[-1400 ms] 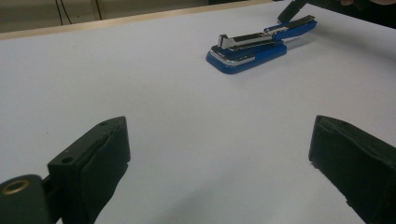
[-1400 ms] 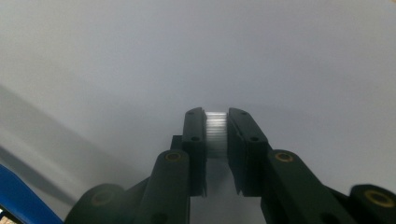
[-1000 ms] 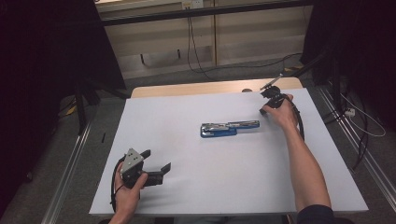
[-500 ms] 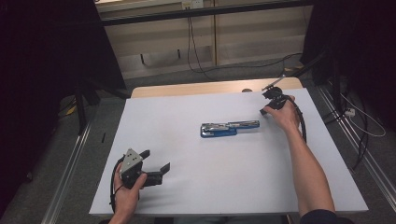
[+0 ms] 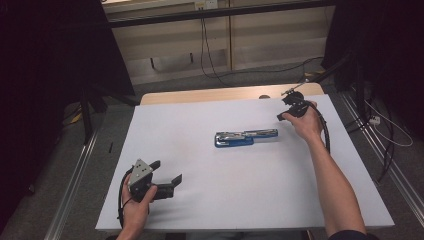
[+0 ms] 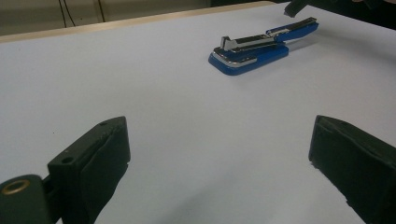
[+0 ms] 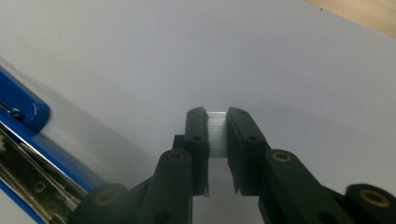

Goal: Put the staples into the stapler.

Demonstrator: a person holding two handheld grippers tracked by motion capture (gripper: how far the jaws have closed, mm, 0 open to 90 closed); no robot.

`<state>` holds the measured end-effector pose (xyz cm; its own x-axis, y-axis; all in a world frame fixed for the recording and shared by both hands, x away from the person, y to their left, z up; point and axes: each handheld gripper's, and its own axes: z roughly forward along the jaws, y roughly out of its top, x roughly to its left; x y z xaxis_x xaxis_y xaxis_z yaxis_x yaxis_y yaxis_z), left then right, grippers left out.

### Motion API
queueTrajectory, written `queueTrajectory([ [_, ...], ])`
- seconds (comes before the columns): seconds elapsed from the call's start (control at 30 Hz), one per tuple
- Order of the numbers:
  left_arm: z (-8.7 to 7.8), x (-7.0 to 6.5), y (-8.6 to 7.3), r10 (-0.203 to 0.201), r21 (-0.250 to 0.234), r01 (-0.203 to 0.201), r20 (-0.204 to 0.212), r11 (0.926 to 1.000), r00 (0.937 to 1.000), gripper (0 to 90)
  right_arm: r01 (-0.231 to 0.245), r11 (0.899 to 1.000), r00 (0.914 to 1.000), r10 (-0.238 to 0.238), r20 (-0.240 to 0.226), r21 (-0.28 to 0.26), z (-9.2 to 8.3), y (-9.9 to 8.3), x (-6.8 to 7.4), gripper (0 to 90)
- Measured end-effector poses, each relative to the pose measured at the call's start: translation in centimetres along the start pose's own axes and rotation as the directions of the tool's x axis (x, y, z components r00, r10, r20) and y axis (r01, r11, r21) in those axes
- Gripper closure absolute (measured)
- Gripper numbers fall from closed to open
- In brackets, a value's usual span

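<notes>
2 grippers here: the right gripper (image 7: 217, 135) pinches a strip of staples (image 7: 216, 133) near the table's (image 5: 200, 120) far right corner, the left gripper (image 5: 167, 174) gapes empty near the front left; the stapler (image 5: 245, 137) lies open mid-table.

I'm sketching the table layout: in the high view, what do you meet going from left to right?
Left gripper, jaws open → blue stapler, opened flat → right gripper, jaws shut on a strip of staples.

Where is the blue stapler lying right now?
In the high view the blue stapler lies opened out near the middle of the white table, closer to the right gripper than to the left gripper.
</notes>
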<state>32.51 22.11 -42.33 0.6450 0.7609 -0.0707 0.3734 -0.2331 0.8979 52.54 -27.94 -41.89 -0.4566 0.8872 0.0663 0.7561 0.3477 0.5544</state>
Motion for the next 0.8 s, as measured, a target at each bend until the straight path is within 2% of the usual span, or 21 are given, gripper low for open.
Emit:
queueTrajectory([
  [0.13,0.0,-0.1,0.0,0.002,0.001,-0.002,0.001,1.0000,1.0000,5.5,0.015,1.000,0.9998,-0.015,-0.012,0.000,-0.2,0.0,0.2,79.0],
  [0.23,0.0,-0.1,0.0,-0.001,0.001,0.001,0.002,1.0000,1.0000,5.5,0.009,1.000,0.9996,-0.009,-0.025,-0.024,-0.4,0.0,0.3,79.0],
  [0.4,0.0,0.0,0.0,-0.001,0.001,0.001,0.001,1.0000,1.0000,5.5,0.028,0.998,0.9994,-0.029,-0.020,-0.047,-0.9,0.1,0.8,79.0],
  [0.5,0.1,-0.1,0.0,-0.005,0.001,0.005,0.003,1.0000,1.0000,5.5,0.039,0.996,0.9990,-0.041,-0.018,-0.085,-1.5,0.2,1.0,79.0],
  [0.7,0.0,-0.1,0.1,-0.001,-0.009,0.001,0.009,1.0000,1.0000,6.1,0.052,0.991,0.9982,-0.056,-0.023,-0.122,-2.1,0.3,1.5,79.1],
  [0.8,-0.1,-0.2,0.1,0.003,-0.014,-0.002,0.014,0.9999,0.9999,6.1,0.086,0.988,0.9953,-0.091,-0.032,-0.127,-2.1,0.3,2.0,79.0],
])
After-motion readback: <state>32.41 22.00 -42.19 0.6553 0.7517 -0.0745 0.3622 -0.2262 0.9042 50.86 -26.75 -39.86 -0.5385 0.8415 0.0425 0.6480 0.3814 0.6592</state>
